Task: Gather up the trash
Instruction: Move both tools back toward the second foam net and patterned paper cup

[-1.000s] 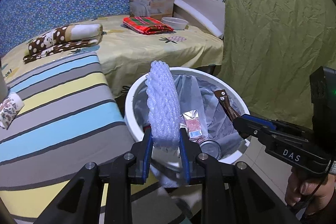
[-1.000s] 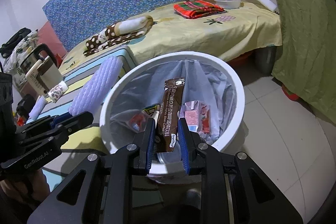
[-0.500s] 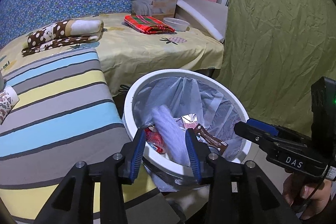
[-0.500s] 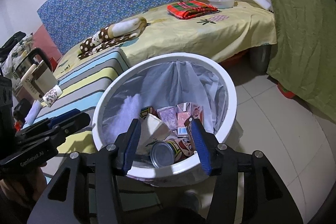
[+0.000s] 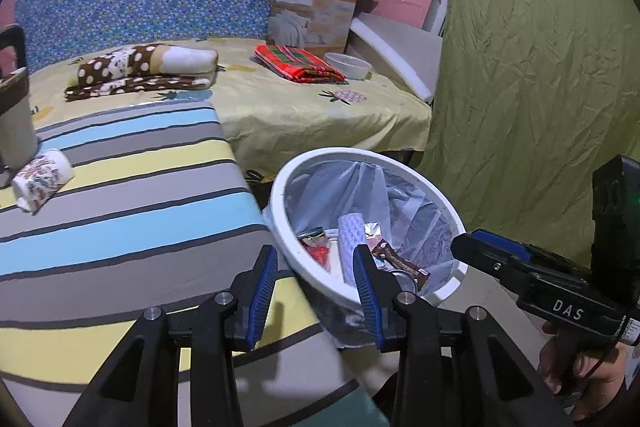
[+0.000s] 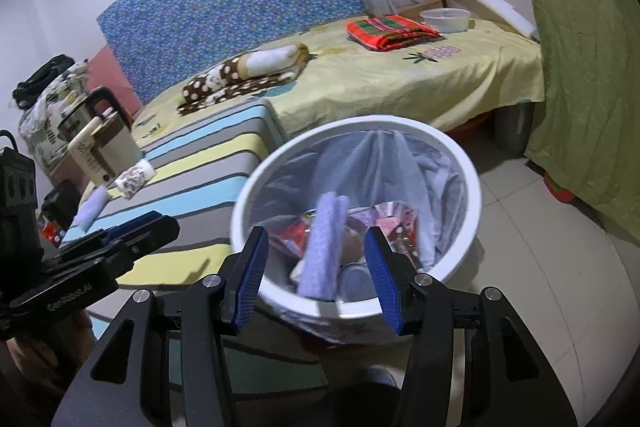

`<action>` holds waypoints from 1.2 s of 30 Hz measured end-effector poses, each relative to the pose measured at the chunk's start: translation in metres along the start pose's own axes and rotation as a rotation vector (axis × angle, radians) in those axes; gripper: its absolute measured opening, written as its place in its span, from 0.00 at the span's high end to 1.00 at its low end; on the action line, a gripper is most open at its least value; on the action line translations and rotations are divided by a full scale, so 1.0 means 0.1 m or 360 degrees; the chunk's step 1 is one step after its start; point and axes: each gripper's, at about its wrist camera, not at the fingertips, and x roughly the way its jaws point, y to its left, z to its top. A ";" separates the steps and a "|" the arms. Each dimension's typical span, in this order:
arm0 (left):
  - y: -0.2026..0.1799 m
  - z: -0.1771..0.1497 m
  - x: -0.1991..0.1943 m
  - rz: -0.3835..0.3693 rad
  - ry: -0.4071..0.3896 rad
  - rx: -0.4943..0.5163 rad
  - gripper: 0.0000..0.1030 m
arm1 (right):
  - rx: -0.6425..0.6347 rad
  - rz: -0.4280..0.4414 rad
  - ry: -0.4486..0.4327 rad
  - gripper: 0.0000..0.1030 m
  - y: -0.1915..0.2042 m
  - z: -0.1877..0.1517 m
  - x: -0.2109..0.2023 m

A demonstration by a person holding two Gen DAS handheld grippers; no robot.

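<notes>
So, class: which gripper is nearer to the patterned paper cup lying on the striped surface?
Left. The left gripper hangs over the striped surface's edge, on the paper cup side of the white bin. The right gripper is over the bin, farther from the cup.

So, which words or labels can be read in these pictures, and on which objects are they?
"DAS": on the black right gripper body.
"GenRobot.AI": on the black left gripper body.
Brown cardboard box on the bed: print too small to read.
Wrappers in the white round bin: print blurred.
</notes>
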 end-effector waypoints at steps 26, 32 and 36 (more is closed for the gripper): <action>0.78 -0.45 -1.00 0.0353 -0.0117 -0.0155 0.62 | -0.0279 0.0335 0.0077 0.50 1.04 -0.21 0.00; 1.03 -0.51 -1.18 0.0431 -0.0137 -0.0203 0.62 | -0.0321 0.0361 0.0103 0.50 1.27 -0.22 0.06; 1.17 -0.53 -1.26 0.0478 -0.0147 -0.0227 0.62 | -0.0348 0.0374 0.0114 0.50 1.39 -0.22 0.10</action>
